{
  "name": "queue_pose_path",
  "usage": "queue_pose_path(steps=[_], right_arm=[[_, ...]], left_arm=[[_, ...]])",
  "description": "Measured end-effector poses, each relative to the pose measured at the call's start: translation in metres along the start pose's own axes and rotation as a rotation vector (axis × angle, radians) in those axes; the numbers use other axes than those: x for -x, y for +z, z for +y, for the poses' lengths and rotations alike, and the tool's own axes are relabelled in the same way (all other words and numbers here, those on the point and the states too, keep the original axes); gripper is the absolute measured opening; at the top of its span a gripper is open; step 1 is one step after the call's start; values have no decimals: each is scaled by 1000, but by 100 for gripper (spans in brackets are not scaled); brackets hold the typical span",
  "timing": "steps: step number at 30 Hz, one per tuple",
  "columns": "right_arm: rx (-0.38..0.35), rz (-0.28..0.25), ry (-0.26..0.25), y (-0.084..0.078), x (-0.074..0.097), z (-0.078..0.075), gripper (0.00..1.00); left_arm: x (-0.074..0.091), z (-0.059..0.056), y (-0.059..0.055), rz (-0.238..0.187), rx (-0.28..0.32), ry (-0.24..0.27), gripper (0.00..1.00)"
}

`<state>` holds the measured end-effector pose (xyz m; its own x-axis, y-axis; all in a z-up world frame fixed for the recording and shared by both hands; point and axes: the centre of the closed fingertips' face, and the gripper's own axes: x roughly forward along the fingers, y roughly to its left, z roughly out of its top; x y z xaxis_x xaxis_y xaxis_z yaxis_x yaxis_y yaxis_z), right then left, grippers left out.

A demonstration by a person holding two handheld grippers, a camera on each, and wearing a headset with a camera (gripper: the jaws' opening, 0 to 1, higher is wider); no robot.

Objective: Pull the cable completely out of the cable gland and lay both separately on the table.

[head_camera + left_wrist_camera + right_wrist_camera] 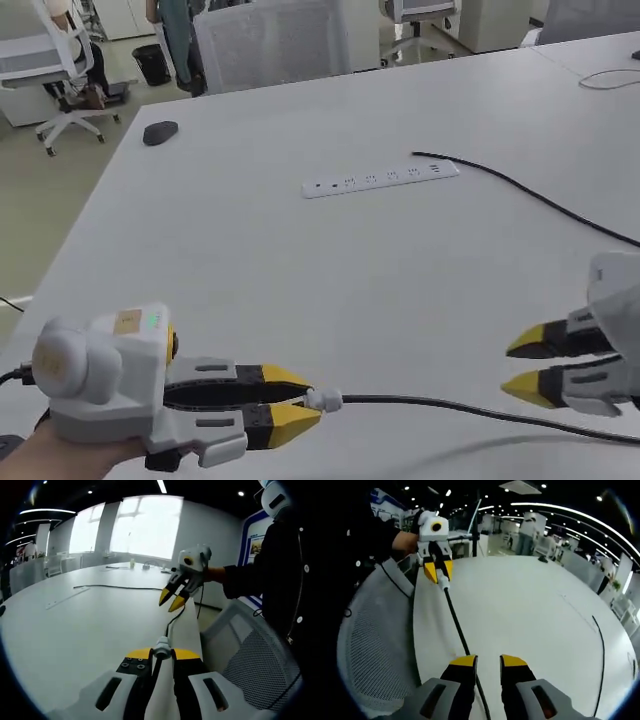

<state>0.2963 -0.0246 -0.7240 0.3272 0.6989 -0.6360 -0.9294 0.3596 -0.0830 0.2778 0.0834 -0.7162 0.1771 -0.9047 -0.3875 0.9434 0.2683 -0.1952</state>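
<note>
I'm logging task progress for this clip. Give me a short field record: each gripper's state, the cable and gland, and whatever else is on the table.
left gripper: shut on cable gland
right gripper: jaws open, nothing gripped
cable: black, one end in the gland, runs toward the right gripper
table: white, carries power strip and computer mouse
progress: cable and gland not yet separated

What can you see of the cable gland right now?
The cable gland is a small, rounded, pale grey-white fitting that looks like plastic. It is pinched at the yellow tips of the left tool, near the front edge of the white table, with its axis roughly level. The thin black cable is threaded in it and comes out of its front end, running toward the right tool, whose jaws stand apart.
</note>
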Motion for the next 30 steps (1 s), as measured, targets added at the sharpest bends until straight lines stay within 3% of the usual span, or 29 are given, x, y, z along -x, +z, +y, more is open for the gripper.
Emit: queue_pose_path(steps=[2,4,11,15,18,22,30], right_arm=[[25,-26,79,24,-13,21,14],[101,-45,121,40,-27,35,14],[142,-28,205,51,-58,54,10],[161,-21,216,49,-62,56,1],[171,-20,219,47,-60,57,0],[198,9,182,37,-55,48,0],[127,76,104,-6,-34,18,0]], left_arm=[[-1,-2,-1,7,-4,-2,15],[-1,-2,-1,9,-12,-2,15],[0,-3,2,6,-23,-5,15],[1,-4,6,-7,-29,-3,15],[1,-4,6,-4,-36,-4,15],[2,2,3,16,-87,26,15],[13,7,-1,29,-88,46,15]])
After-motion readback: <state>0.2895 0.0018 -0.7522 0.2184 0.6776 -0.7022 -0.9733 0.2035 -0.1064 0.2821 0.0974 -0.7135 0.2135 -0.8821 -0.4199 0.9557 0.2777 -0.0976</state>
